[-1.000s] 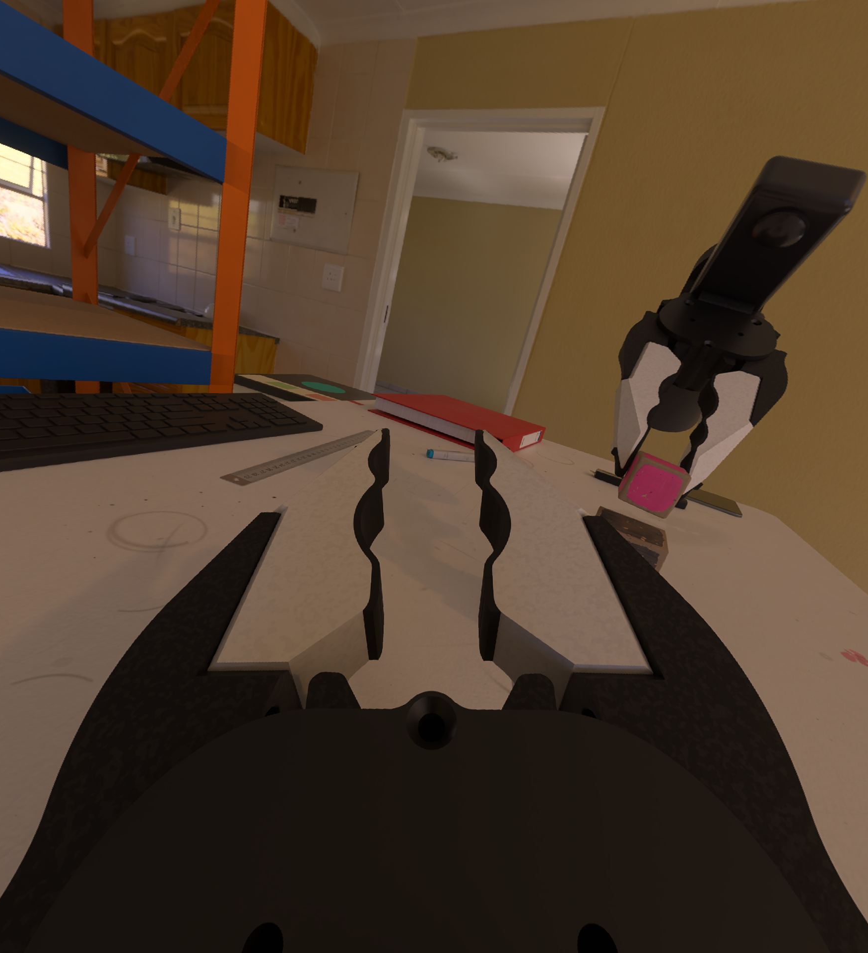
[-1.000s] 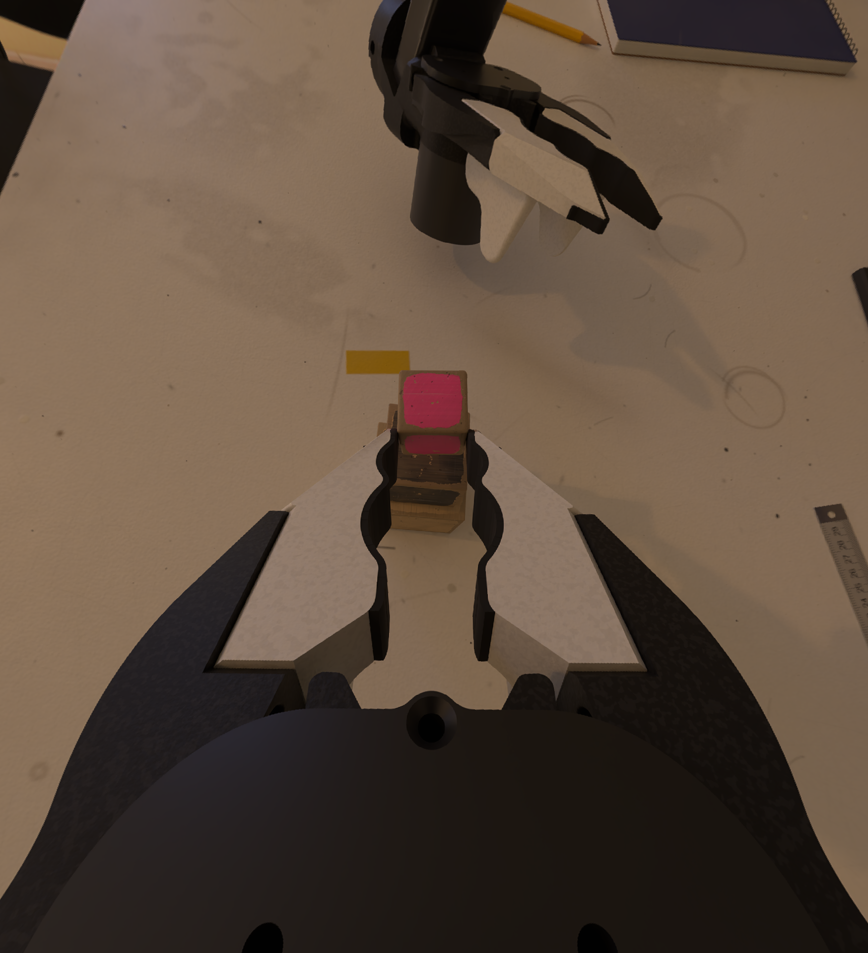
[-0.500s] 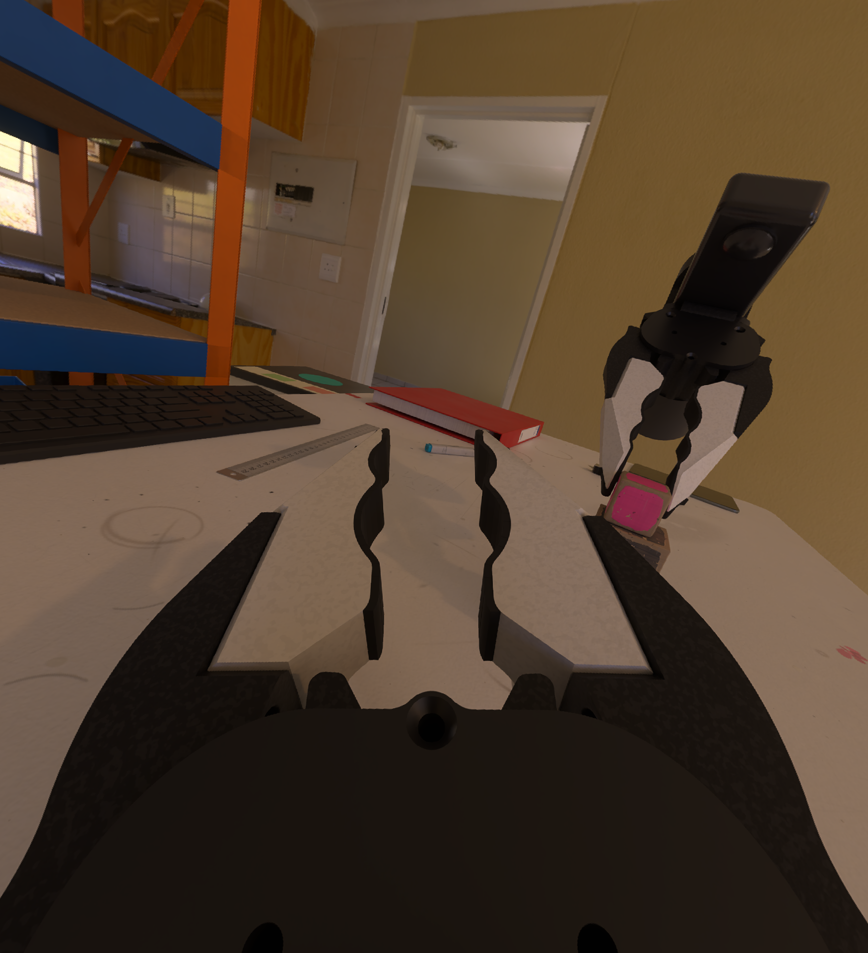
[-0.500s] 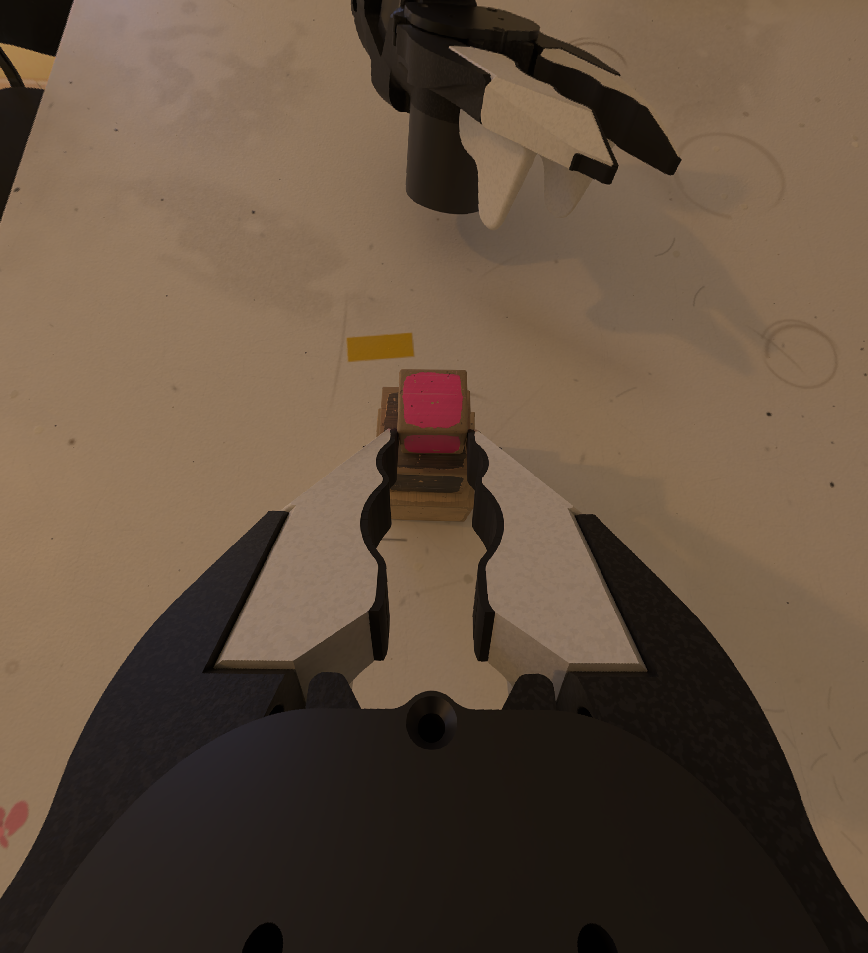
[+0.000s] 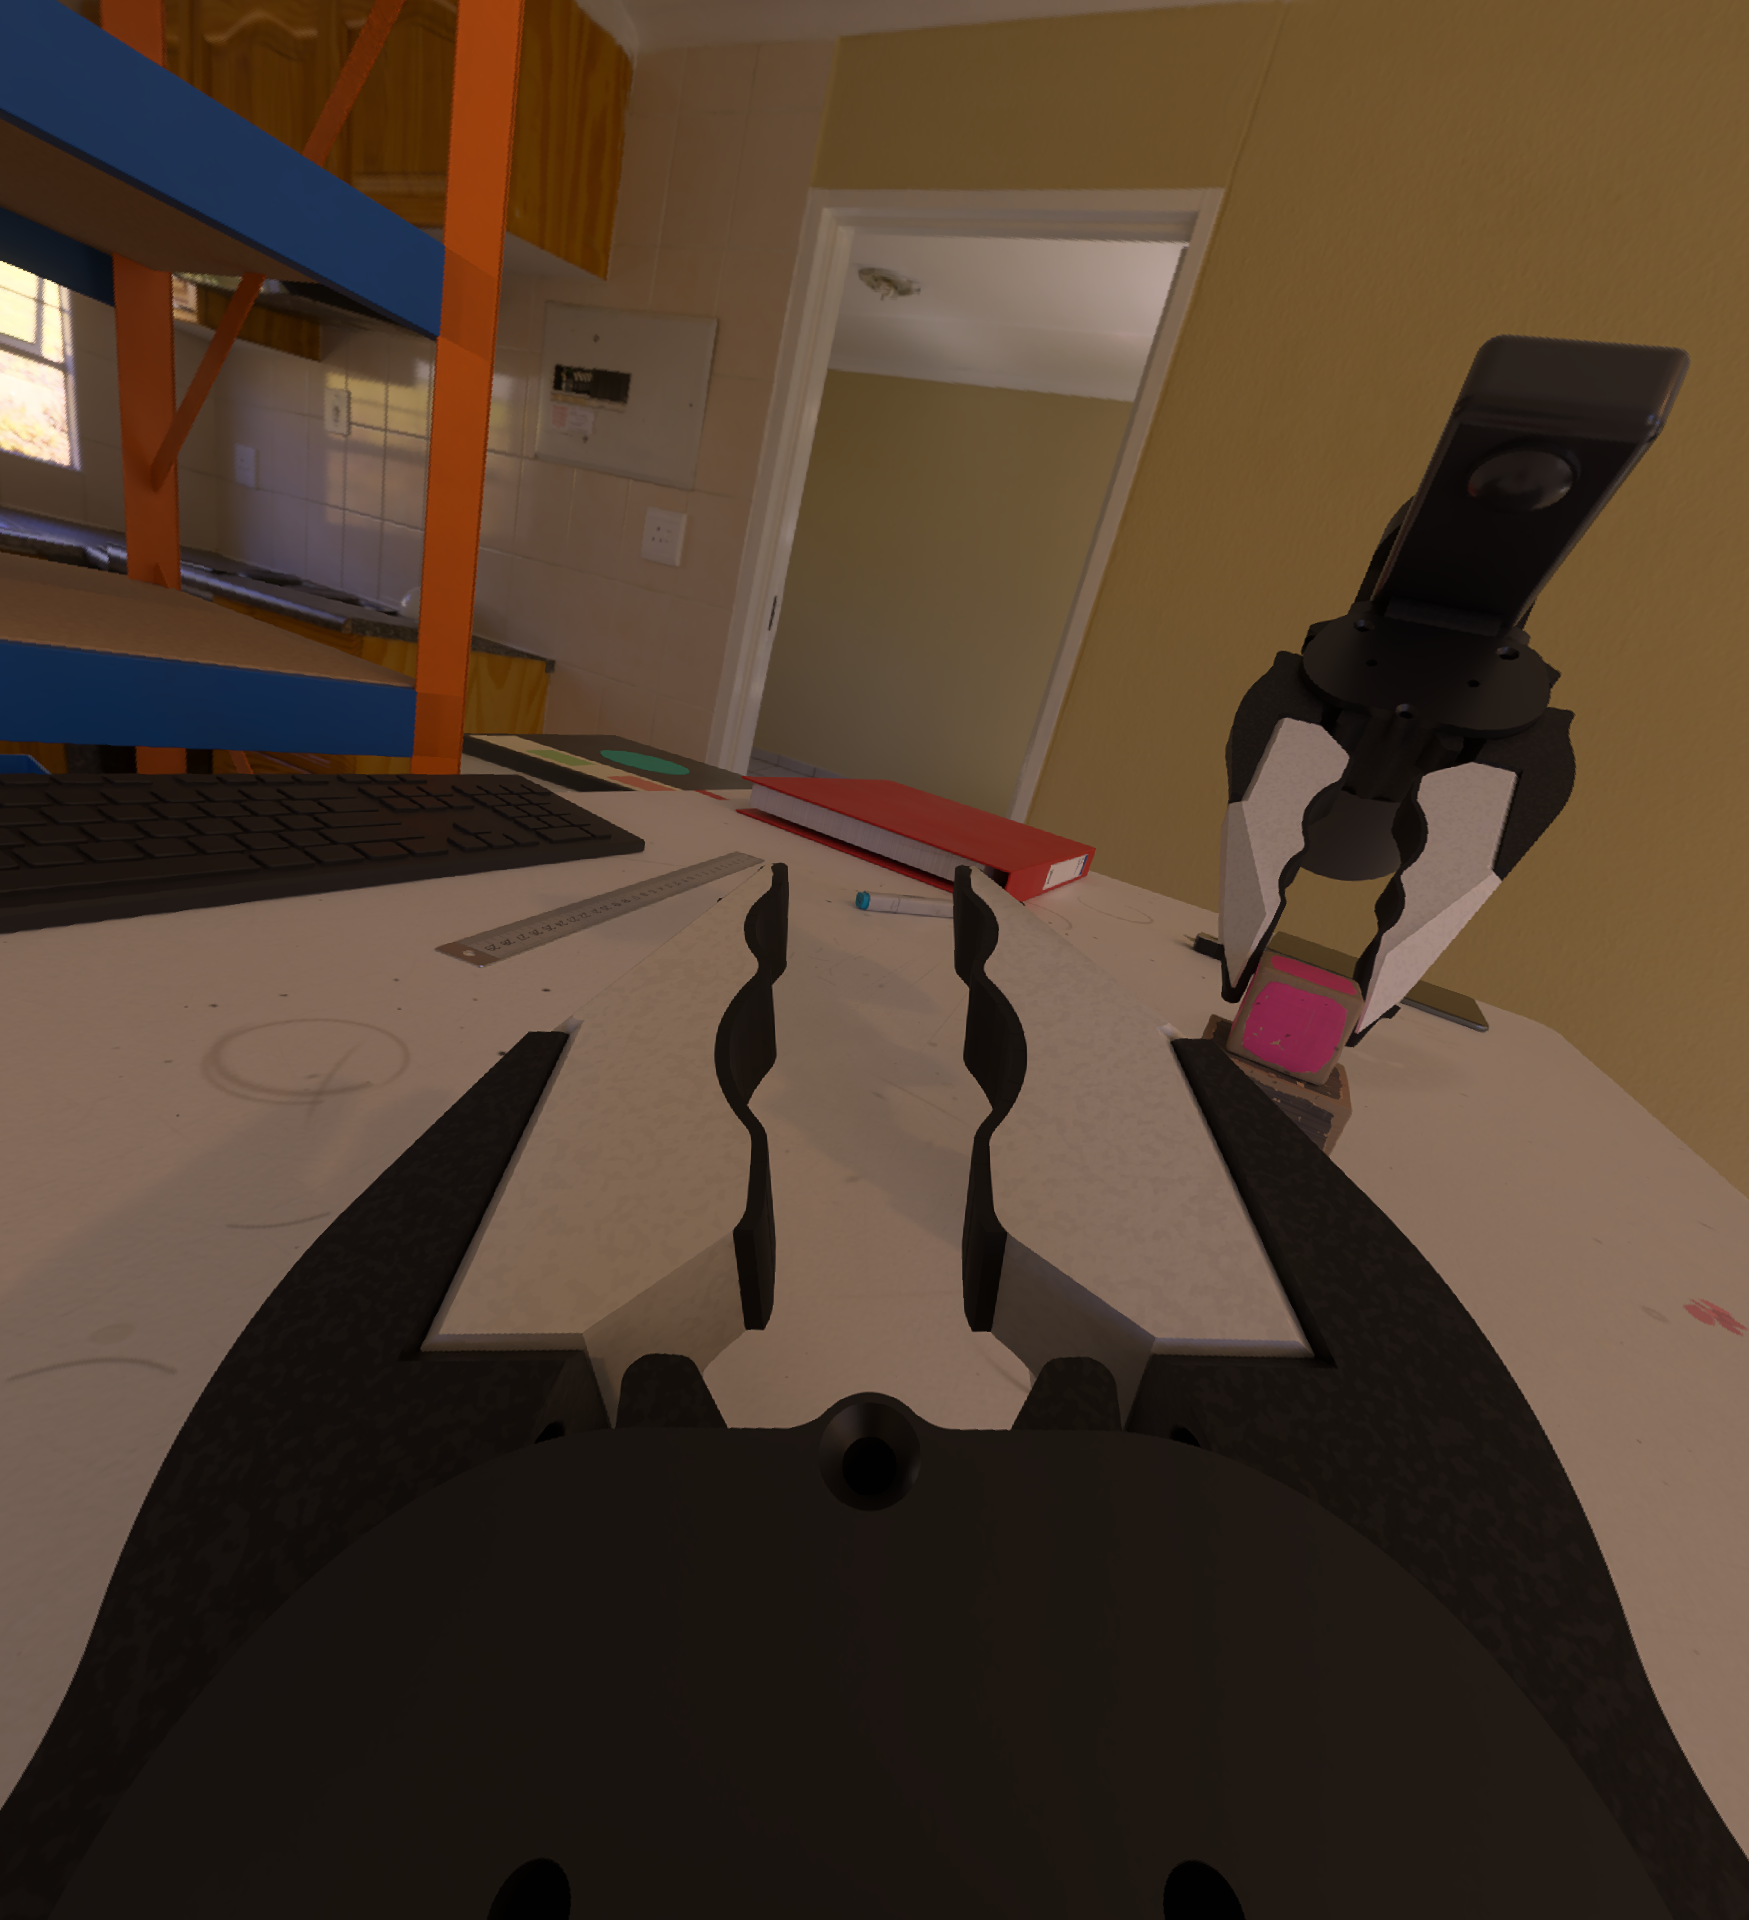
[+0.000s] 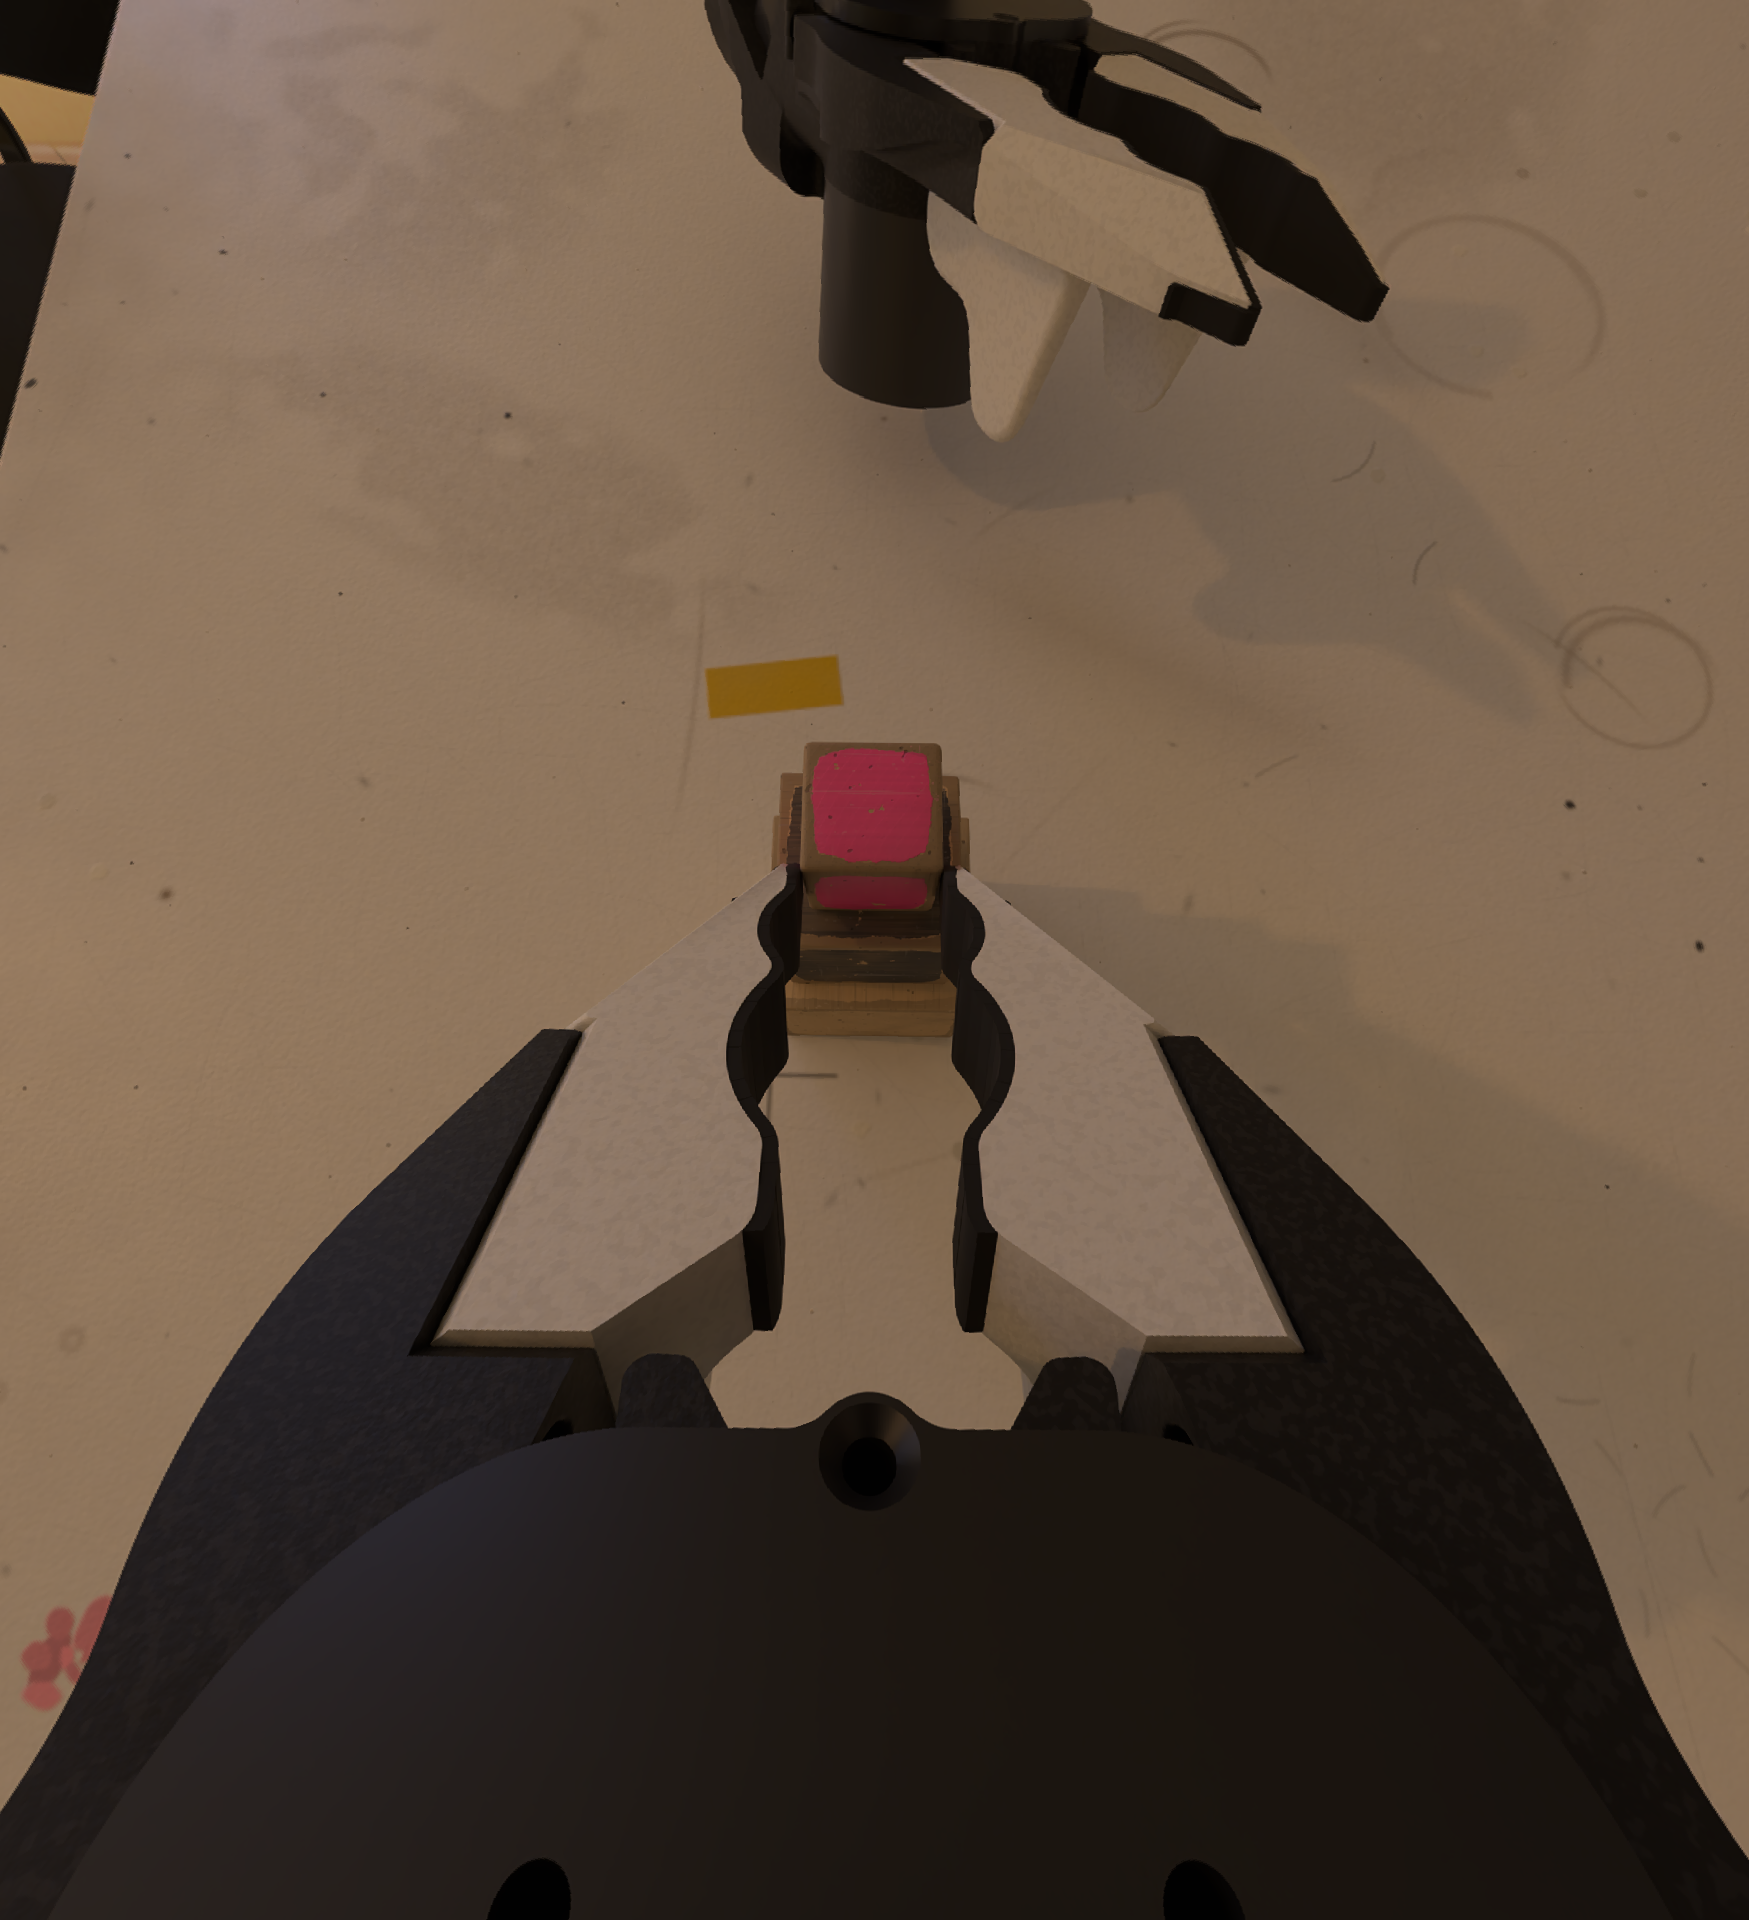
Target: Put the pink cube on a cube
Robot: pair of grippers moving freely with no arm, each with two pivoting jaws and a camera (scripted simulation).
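Observation:
The pink cube sits on top of a dark cube, which has a pale wooden block under it. My right gripper is shut on the pink cube, one fingertip at each side. In the left wrist view the right gripper points down from above, holding the pink cube on the dark cube at the table's right side. My left gripper is open and empty, low over the table and left of the stack. It also shows in the right wrist view.
A black keyboard, a steel ruler, a marker and a red binder lie beyond the left gripper. A blue and orange shelf rack stands at the left. Yellow tape lies beyond the stack. The table edge runs close on the right.
My right gripper came down with the pink cube, from tilted in the air above the dark cube to resting level on top of it. My left gripper stayed open.

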